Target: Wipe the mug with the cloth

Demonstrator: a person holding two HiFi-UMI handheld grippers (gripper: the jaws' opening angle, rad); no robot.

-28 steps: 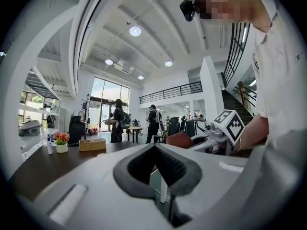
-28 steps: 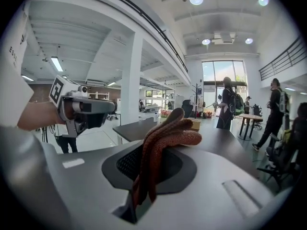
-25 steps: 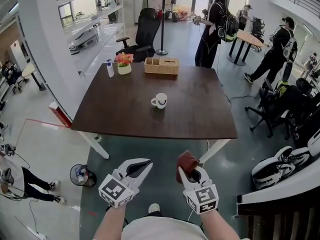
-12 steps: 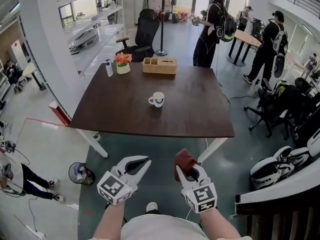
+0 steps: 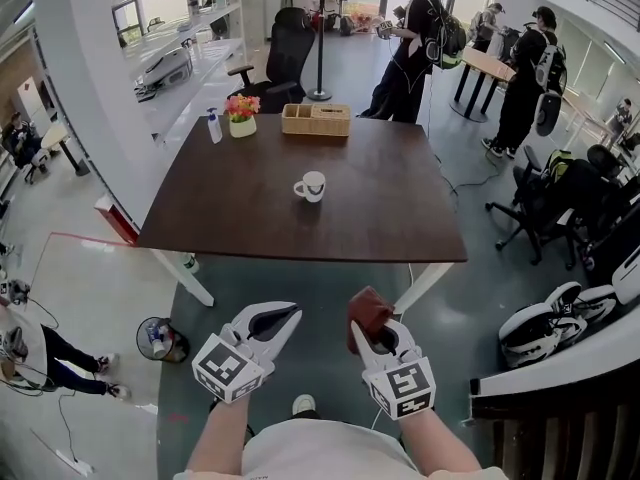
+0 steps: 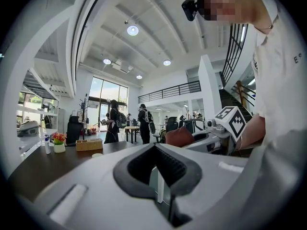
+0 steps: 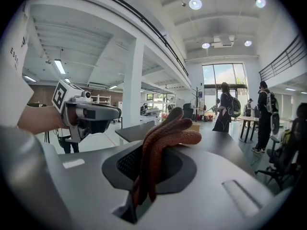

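A white mug stands upright near the middle of the dark brown table. Both grippers hang low in front of my body, well short of the table's near edge. My right gripper is shut on a rust-brown cloth, which bunches up out of its jaws. My left gripper is shut with nothing in it, its jaws meeting at a seam. The left gripper view shows the right gripper and the cloth off to its side.
At the table's far edge stand a wicker box, a flower pot and a spray bottle. A black office chair is behind the table. Several people stand at the back right. A bin sits on the floor at left.
The head view has drifted a little, so the table and mug sit slightly higher in the picture. Both grippers keep the same pose. People at the back have walked.
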